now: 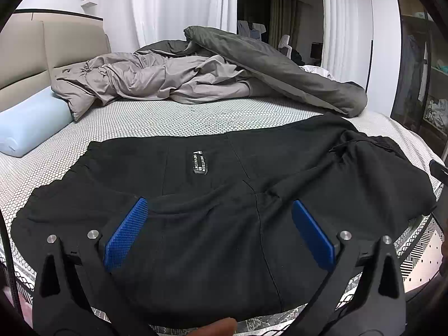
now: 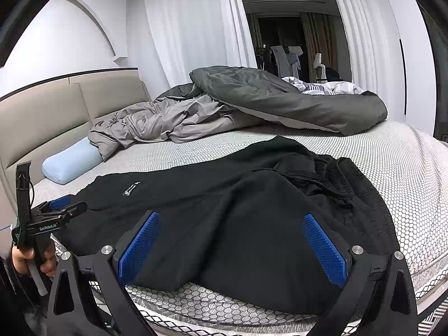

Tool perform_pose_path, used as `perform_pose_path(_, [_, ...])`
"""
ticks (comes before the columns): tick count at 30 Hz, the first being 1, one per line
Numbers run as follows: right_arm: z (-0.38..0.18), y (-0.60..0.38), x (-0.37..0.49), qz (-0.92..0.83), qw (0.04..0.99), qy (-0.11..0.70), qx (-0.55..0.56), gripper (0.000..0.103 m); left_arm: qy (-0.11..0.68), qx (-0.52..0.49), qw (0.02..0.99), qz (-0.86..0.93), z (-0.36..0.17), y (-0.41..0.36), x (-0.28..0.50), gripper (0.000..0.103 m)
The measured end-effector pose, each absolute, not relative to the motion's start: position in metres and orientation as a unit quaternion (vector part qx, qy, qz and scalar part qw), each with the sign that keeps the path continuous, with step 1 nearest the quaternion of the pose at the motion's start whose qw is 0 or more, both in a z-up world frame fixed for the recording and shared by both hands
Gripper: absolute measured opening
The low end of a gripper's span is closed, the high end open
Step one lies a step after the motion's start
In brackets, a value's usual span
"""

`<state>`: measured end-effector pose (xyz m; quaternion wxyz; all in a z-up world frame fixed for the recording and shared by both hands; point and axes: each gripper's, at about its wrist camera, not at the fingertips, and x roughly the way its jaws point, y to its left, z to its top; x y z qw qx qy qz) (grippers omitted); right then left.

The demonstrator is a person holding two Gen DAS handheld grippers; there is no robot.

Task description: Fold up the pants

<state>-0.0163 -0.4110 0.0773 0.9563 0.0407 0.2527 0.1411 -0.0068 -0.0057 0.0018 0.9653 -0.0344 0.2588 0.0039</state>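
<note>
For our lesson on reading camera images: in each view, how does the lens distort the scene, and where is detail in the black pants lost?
Left wrist view: the fisheye bows the mattress edge into a curve and darkens the corners; the pants read as flat black apart from the label. Right wrist view: the headboard curves, but the drawstring and ribbed waistband stay crisp.

Both wrist views face (closely) the pants (image 1: 224, 196).

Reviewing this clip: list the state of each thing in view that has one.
Black pants: lying across the mattress, rumpled, waistband bunched at one end.
Left gripper: open, holding nothing.
Right gripper: open, holding nothing.
Grey duvet: crumpled in a heap.
Blue pillow: lying partly under the duvet.
</note>
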Motion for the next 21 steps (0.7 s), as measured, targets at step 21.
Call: perform_pose_path(21, [0.0754, -0.4114, -0.0173, 0.139, 0.956, 0.255, 0.042, 0.103, 0.257, -0.033, 0.966, 0.002, 0.002, -0.0059, -0.0069, 0.102])
